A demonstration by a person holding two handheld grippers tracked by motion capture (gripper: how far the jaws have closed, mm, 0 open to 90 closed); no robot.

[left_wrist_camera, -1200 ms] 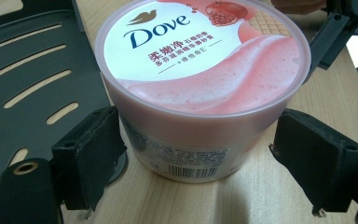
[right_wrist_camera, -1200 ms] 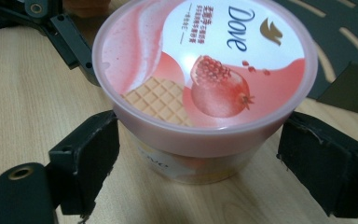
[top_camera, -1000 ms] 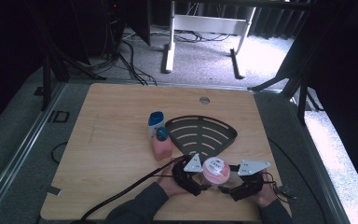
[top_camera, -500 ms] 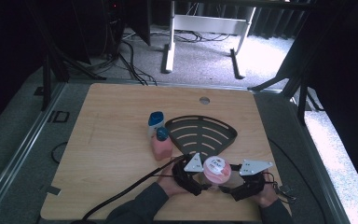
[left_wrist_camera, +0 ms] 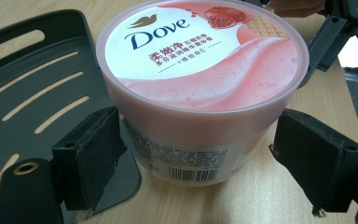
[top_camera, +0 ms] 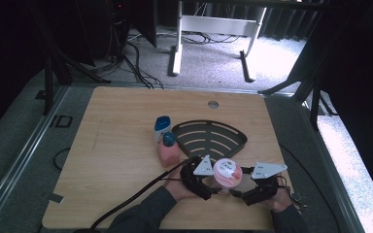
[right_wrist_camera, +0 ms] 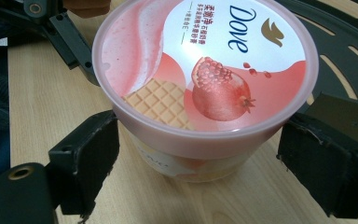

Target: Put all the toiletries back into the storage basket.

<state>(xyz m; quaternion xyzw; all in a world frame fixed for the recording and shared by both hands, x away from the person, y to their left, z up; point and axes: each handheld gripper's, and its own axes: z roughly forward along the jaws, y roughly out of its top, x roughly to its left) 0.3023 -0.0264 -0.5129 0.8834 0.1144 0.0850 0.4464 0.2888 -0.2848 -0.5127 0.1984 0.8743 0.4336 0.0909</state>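
In the high view, a pink Dove tub [top_camera: 228, 173] stands upright on the wooden surface [top_camera: 111, 160] in the lower middle of the frame, just below the near edge of a black fan-shaped slotted tray [top_camera: 209, 137]. The left hand-held gripper [top_camera: 209, 187] comes at it from the left and the right hand-held gripper [top_camera: 238, 192] from the right, each held by a hand entering from the bottom edge. In the left gripper view the tub [left_wrist_camera: 200, 88] fills the centre, its lid facing up; the left hand-held gripper [left_wrist_camera: 200, 158] is spread around the tub's lower wall, the left jaw just beside it and the right jaw clearly apart. In the right gripper view the tub [right_wrist_camera: 205, 79] sits between the jaws of the right hand-held gripper [right_wrist_camera: 200, 163], also spread, with gaps at both sides. To the upper left of the tub in the high view, a pink bottle [top_camera: 168, 151] and a blue-capped bottle [top_camera: 161, 127] stand beside the tray's left edge.
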